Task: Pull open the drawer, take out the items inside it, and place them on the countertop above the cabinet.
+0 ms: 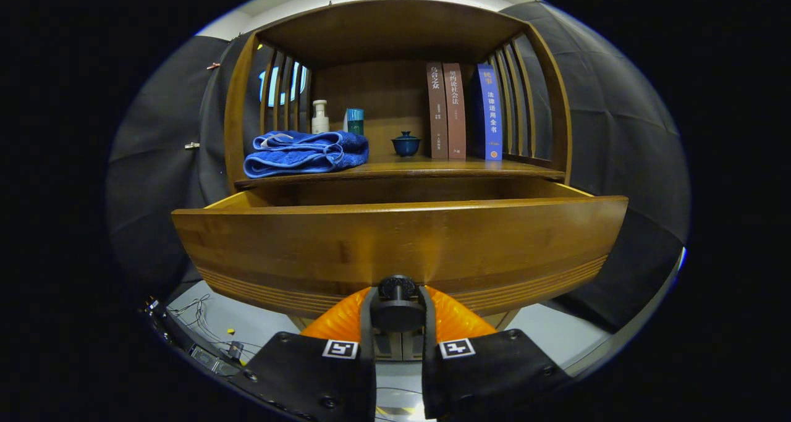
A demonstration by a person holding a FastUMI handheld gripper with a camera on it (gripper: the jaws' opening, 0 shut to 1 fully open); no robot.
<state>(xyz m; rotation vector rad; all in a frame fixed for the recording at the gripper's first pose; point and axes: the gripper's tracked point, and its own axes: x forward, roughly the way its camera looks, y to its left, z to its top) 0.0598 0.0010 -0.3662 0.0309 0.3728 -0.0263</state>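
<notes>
The gripper [397, 308] has both fingers clamped on the dark round knob [397, 288] at the front of the wooden drawer [395, 243], which stands pulled out from under the countertop [401, 167]; its tall front panel hides whatever lies inside. Up on the countertop sit a folded blue towel [306, 152], a pump bottle [319, 117], a teal cup [355, 121], a small lidded blue bowl [406, 144] and three upright books [463, 110].

A home-style set staged inside a recording booth

A wooden cabinet [395, 33] with slatted sides has books [454, 110] at the right end of its countertop [432, 165], a folded blue towel [306, 152] and toiletry bottles [320, 117] at the left; black cloth [618, 131] walls it in, and cables [198, 323] lie on the floor.
</notes>
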